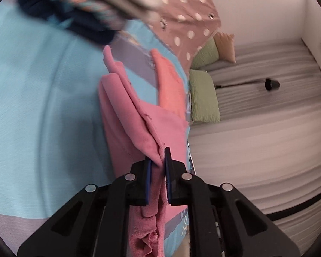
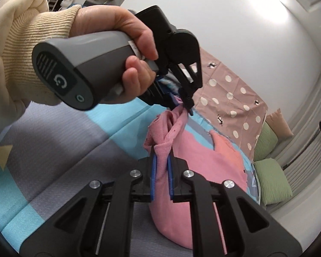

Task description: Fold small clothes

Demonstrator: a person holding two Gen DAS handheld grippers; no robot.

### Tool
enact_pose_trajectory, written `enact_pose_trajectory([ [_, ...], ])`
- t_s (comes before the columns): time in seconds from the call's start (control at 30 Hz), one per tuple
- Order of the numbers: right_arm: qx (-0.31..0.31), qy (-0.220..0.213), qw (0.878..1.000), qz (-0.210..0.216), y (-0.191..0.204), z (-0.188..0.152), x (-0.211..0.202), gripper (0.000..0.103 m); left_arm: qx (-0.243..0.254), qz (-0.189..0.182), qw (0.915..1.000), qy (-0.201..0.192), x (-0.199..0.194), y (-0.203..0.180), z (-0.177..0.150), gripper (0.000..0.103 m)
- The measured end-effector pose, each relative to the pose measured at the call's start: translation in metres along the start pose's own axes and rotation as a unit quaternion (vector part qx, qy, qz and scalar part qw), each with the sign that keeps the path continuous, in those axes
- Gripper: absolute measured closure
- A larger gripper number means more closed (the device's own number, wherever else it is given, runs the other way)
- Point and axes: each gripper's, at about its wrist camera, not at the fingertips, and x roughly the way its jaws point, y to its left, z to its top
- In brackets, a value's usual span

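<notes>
Gripping pink garment (image 1: pixel 126 115) at two spots, both grippers clenched on cloth. Left gripper (image 1: pixel 158 160) w/ jaws pinched on a bunched fold, fabric squeezed between blue pads. Right gripper (image 2: pixel 161 156) likewise clamped on a gathered corner, seen in right wrist view. Left gripper (image 2: pixel 187 105) also showed there, held by a hand (image 2: pixel 117 42) in a cream ribbed sleeve (image 2: pixel 32 32), nipping another twisted corner just above and beyond the right one.

Garment hung slack between the two grips, its lower part resting on the bed cover (image 1: pixel 42 85), light blue w/ grey blocks. Long axis ran roughly away from both cameras; held corners close together, so prob. needs spreading apart before any fold. Neither hand clearly nearer to the free hem.

Fabric: soft knit, slightly pilled, raw-looking edges, an orange-pink patch (image 1: pixel 171 81) on far part. Polka-dot brown cloth (image 1: pixel 188 10) beyond, green cushions (image 1: pixel 205 98) beside bed. Blurred dark clothes (image 1: pixel 75 10) at top of left view, can't tell what.
</notes>
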Motion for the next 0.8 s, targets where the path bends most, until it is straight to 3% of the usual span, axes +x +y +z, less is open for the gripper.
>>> enact_pose_trajectory([
  [0.23, 0.065, -0.011, 0.997, -0.047, -0.056, -0.015, -0.015, 0.094, 0.063, -0.011, 0.9978, 0.017, 0.038, -0.078, -0.005, 0.095],
  [0.4, 0.152, 0.013, 0.988, -0.031, -0.112, -0.041, -0.012, 0.094, 0.128, -0.022, 0.9909, 0.034, 0.07, -0.133, -0.016, 0.097],
  [0.47, 0.183, 0.027, 0.983, -0.005, -0.13, -0.054, -0.009, 0.095, 0.125, -0.027, 0.9906, 0.048, 0.078, -0.132, -0.021, 0.097],
  [0.53, 0.176, 0.029, 0.984, 0.002, -0.128, -0.059, -0.01, 0.095, 0.113, -0.013, 0.9922, 0.052, 0.082, -0.123, -0.021, 0.095],
  [0.7, 0.128, 0.025, 0.991, 0.009, -0.102, -0.061, -0.013, 0.095, 0.089, 0.056, 0.9933, 0.046, 0.071, -0.077, -0.026, 0.065],
  [0.8, 0.119, 0.024, 0.992, 0.022, -0.088, -0.056, -0.012, 0.095, 0.059, 0.061, 0.9951, 0.05, 0.06, -0.049, -0.028, 0.063],
])
